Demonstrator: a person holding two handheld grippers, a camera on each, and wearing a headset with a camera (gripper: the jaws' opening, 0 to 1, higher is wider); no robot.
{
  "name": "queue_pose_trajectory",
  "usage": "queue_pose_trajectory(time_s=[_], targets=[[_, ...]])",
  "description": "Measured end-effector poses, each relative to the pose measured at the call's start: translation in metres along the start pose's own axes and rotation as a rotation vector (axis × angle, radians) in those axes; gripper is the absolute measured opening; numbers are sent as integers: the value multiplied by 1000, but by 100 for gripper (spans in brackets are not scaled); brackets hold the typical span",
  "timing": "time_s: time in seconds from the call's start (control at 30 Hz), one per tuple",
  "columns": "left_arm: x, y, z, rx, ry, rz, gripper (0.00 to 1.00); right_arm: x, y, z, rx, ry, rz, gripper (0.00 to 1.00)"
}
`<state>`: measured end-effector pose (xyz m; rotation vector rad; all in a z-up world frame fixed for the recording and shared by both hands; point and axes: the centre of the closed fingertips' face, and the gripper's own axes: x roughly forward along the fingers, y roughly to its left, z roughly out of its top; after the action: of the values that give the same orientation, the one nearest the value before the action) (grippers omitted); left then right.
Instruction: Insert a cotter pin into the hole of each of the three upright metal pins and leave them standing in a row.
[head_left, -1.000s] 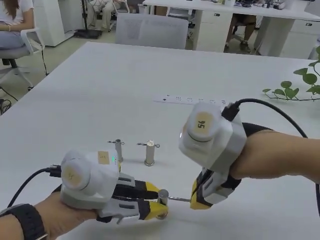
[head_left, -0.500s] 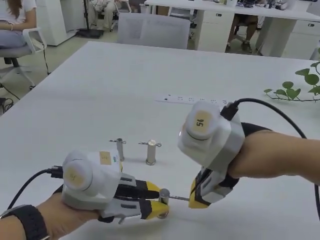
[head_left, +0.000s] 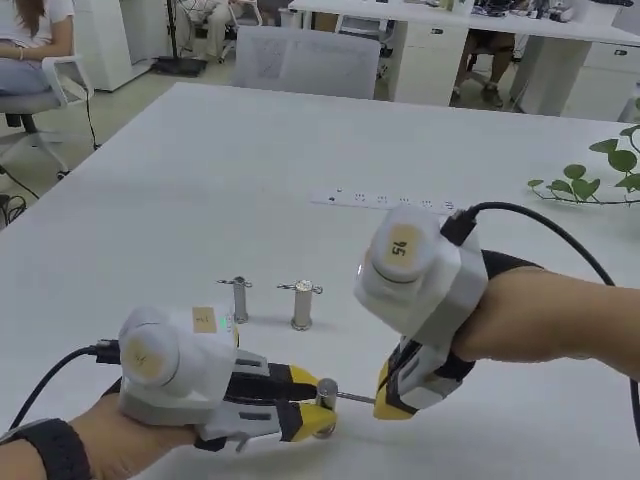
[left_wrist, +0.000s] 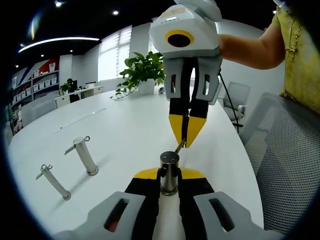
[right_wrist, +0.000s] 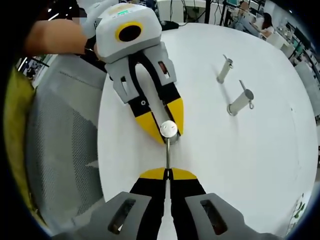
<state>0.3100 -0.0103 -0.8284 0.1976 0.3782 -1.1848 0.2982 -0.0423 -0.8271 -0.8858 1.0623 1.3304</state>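
My left gripper (head_left: 318, 405) (left_wrist: 169, 174) is shut on an upright metal pin (head_left: 326, 395) (left_wrist: 169, 171) (right_wrist: 168, 129) near the table's front edge. My right gripper (head_left: 381, 400) (right_wrist: 168, 173) is shut on a thin cotter pin (head_left: 354, 398) (right_wrist: 167, 152) whose tip meets the top of that pin. In the left gripper view the right gripper (left_wrist: 186, 139) comes down from above, just behind the pin. Two other metal pins (head_left: 240, 299) (head_left: 302, 305) stand side by side farther back, each with a cotter pin through its top. They also appear at the left (left_wrist: 53, 180) (left_wrist: 84, 156) and at the upper right (right_wrist: 224, 69) (right_wrist: 240, 101).
A white power strip (head_left: 390, 200) lies across the middle of the white table (head_left: 300, 160). A leafy plant (head_left: 600, 170) reaches in over the right edge. A grey chair (head_left: 305, 62) stands at the far edge and people sit at desks beyond.
The head camera has shifted a little. Both grippers stay closed around the front pin, with the cotter pin still at its top; no clear movement shows.
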Motion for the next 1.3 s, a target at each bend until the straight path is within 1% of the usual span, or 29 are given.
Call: queue_pose_trajectory(time_s=[0.1,0.23,0.3,0.47,0.57,0.8,0.87,1.3], targets=[[1,0,-2,13,12,-3,12,-1,-3,0,-16,6,-13,3],[2,1,-2,17,14,-4,12,-1,-6,0,-32,10,-22,3],[2,2,-2,15,12,-4,12,-1,-6,0,-41,13,-22,3],[3,2,-2,18,13,-5,12,-1,-8,1,-90,20,-22,3],[4,2,-2,17,11,-7,12,-1,-9,2,-102,18,-21,3],[4,2,-2,22,8,-13,12,1,-11,6,-168,12,-18,3],[4,2,-2,22,7,-13,12,1,-11,5,-171,16,-18,3],[5,2,-2,29,6,-11,11,4,-9,14,-194,-4,-12,3]])
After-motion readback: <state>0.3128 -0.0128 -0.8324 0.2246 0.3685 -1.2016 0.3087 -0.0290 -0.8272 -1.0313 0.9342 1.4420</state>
